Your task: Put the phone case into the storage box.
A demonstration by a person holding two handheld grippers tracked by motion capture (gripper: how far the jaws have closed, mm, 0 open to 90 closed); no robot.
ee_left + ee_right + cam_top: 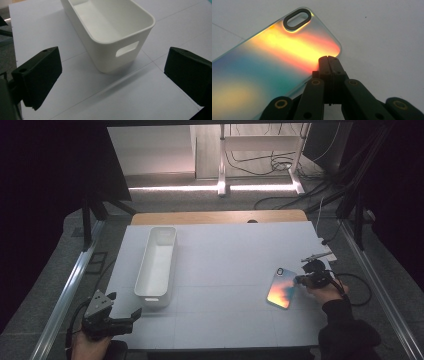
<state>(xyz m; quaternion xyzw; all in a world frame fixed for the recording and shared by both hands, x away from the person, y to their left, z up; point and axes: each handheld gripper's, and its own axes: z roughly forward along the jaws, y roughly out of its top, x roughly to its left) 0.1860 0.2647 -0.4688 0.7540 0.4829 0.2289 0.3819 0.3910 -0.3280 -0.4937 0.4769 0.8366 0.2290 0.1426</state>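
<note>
An iridescent phone case (281, 288) lies flat on the right side of the white table top (225, 255), its camera cut-out at the far end. My right gripper (300, 280) is shut, and its closed tips (331, 59) rest at the case's (274, 62) right edge near the camera end; nothing shows between the jaws. A long white bin (150, 297) stands on the left half, empty. My left gripper (125, 304) is held near the front left corner, open. Its jaws (112, 82) spread wide just short of the bin's (100, 50) handle end.
The white table top ends close behind the left gripper and just right of the right hand. A wooden strip (215, 216) runs along its far edge. Metal rails (65, 290) flank both sides, and a cable (357, 290) trails from the right gripper.
</note>
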